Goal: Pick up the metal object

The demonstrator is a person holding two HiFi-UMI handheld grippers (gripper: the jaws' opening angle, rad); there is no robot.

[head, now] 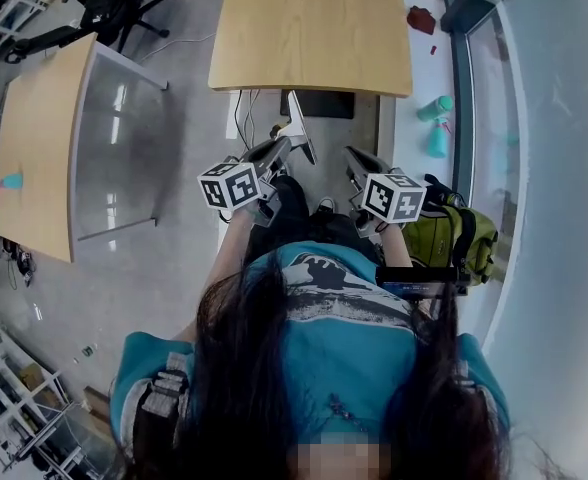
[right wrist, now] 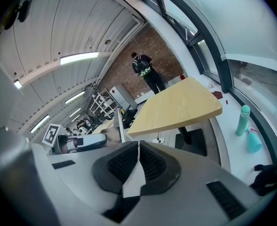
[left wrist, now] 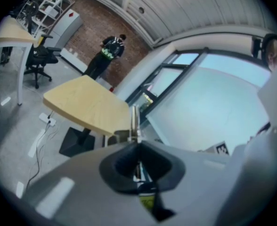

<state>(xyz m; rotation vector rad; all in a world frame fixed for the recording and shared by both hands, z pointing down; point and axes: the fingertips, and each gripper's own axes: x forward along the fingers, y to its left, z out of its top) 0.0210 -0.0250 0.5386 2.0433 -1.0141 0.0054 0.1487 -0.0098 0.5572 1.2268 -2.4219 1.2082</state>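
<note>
A thin flat metal strip [head: 301, 126] sticks up and forward from my left gripper [head: 282, 151], which is shut on its lower end. In the left gripper view the strip [left wrist: 134, 121] rises edge-on from between the closed pads of the left gripper [left wrist: 137, 144]. The right gripper view shows the same strip [right wrist: 121, 126] beside the left gripper's body [right wrist: 77, 142]. My right gripper [head: 354, 165] is held level with the left, a little to its right; its ribbed pads [right wrist: 129, 159] meet, and the right gripper [right wrist: 138, 147] holds nothing. Both are in the air at waist height above the floor.
A wooden table [head: 314, 28] stands just ahead on a black base [head: 317, 103]; a second table [head: 34, 138] is to the left. A green backpack [head: 459, 238] and two teal bottles [head: 436, 108] lie along the window at right. A person [left wrist: 111, 48] stands by the far brick wall.
</note>
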